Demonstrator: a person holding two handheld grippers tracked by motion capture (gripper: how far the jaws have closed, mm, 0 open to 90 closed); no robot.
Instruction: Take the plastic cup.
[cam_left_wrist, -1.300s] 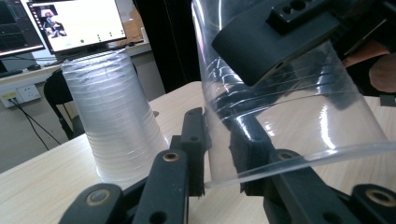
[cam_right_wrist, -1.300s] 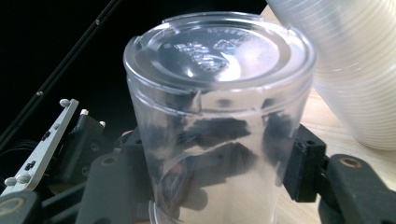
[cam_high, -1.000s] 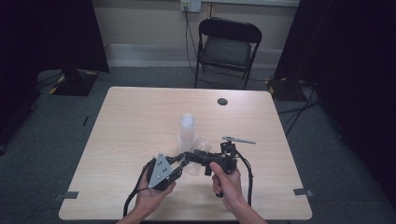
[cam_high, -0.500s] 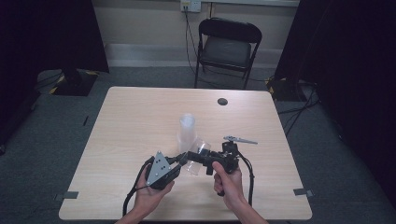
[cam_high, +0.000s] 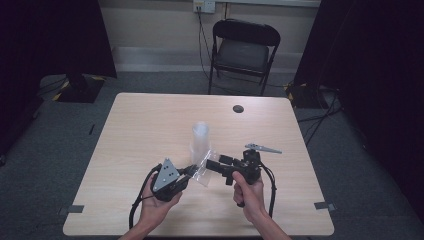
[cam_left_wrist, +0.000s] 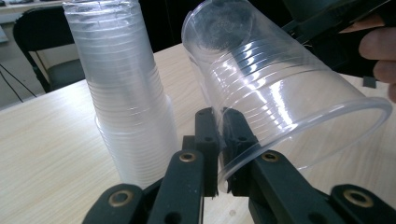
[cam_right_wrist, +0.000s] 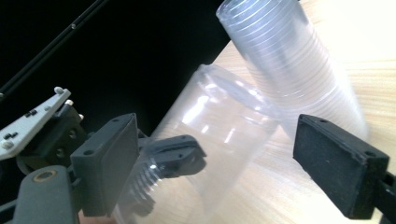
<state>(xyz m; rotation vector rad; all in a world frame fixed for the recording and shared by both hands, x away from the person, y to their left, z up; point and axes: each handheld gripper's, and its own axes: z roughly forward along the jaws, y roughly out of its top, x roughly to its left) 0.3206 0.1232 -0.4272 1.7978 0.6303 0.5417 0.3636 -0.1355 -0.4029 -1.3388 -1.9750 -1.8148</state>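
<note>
One clear cup off the stack, pinched at the rim by our left gripper.
We see the left jaws pressed together on the cup's rim wall, cup lying tilted above the table, just beside the upright cup stack. Our right gripper is spread wide, one pad on each side of the cup's closed end, not touching it that we can tell.

clear cup, black tool, pale wood table
</note>
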